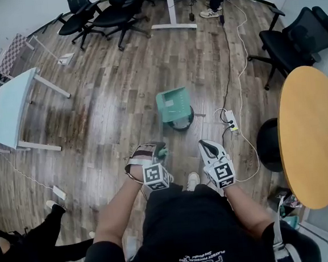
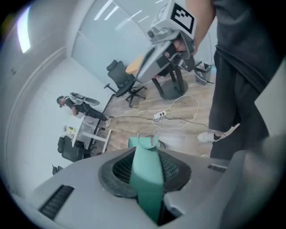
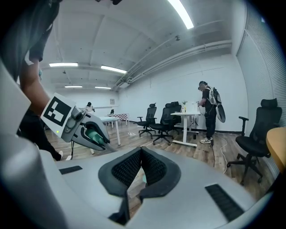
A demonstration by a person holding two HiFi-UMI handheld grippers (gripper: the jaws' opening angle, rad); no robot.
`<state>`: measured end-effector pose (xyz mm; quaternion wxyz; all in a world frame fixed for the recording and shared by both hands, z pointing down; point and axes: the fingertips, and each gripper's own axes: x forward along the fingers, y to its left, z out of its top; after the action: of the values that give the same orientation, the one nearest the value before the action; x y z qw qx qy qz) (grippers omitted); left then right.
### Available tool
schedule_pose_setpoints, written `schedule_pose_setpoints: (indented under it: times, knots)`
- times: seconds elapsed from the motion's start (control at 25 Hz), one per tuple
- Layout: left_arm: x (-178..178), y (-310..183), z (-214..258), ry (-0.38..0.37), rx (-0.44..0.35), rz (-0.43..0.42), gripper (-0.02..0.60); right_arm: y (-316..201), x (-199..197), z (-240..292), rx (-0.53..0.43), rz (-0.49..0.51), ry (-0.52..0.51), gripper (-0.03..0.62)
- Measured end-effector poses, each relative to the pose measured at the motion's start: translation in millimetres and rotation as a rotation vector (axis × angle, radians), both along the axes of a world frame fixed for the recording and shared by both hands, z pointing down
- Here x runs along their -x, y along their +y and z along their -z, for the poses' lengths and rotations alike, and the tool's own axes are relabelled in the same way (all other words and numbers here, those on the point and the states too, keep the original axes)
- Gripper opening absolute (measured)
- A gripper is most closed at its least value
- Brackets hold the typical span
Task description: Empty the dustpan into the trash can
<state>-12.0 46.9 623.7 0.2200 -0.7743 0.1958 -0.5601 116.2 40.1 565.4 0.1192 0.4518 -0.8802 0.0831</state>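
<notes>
Floor (image 1: pixel 110 104) boards fill the room. The trash can (image 1: pixel 189 119) stands at twelve o'clock from the person, with the green dustpan (image 1: pixel 172 105) tipped over its eleven o'clock rim. Left tongs (image 1: pixel 157 151) clamp the handle (image 2: pixel 147 179); right tongs (image 1: pixel 206 146) are closed on nothing. Tilting steeper, mouth inside the rim, should avoid spills.

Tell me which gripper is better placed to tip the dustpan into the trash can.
Left. The left gripper is shut on the teal handle of the dustpan, which hangs over the trash can. The right gripper is empty, jaws together, off to the side.
</notes>
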Motion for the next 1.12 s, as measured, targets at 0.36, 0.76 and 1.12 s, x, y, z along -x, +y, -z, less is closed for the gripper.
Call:
schedule_pose_setpoints:
  times: [0.36,0.76,1.12]
  knots:
    - [49.0,-43.3,22.9,0.242,-0.008,0.343,0.101,-13.7,21.0,-0.6,0.006,0.03,0.007,0.023]
    - [140.3,-84.8,34.7,0.559,0.027,0.799,0.101,-40.8,56.7,5.5,0.01,0.069,0.013,0.023]
    - [209.4,-101.0,20.2,0.708,0.069,1.041,0.101,-68.3,97.6,-0.2,0.025,0.089,0.029,0.023]
